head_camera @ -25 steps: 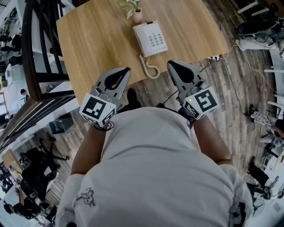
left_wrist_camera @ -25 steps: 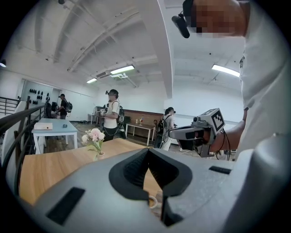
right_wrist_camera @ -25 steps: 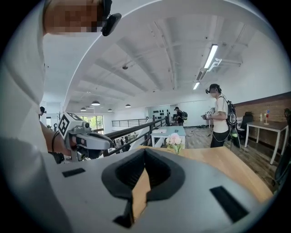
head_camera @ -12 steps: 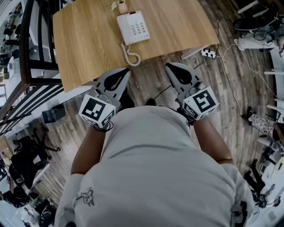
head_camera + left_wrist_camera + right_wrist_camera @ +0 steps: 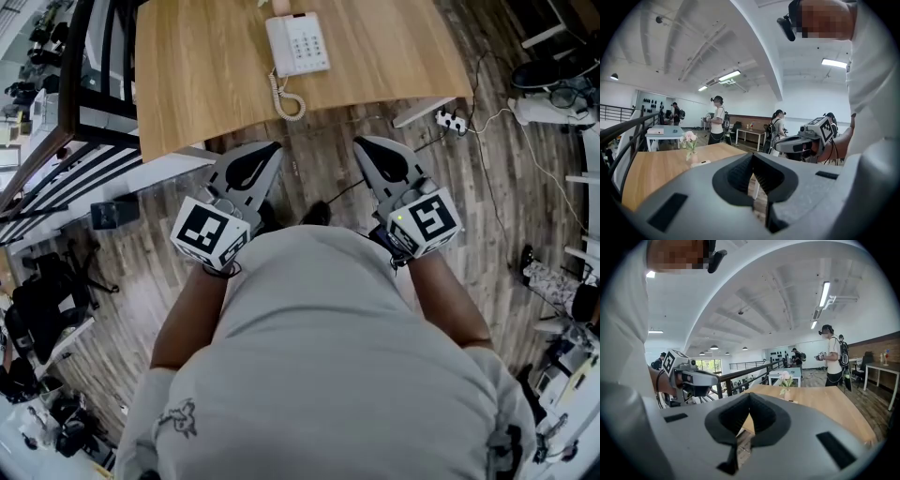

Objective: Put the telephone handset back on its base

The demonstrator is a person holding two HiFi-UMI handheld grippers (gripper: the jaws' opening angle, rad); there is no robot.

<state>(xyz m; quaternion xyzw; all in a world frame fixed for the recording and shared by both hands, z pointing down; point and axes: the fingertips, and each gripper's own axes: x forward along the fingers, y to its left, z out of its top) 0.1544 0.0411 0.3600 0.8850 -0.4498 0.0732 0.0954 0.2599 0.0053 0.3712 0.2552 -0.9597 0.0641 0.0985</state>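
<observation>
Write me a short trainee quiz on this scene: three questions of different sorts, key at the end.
1. Multiple choice: the white push-button telephone sits on A) the light wooden table, B) a cardboard box, C) a metal cart.
2. True or false: the right gripper has its jaws wide apart.
3. Short answer: what does the left gripper hold?
Key: 1 A; 2 false; 3 nothing, its jaws are shut and empty.
</observation>
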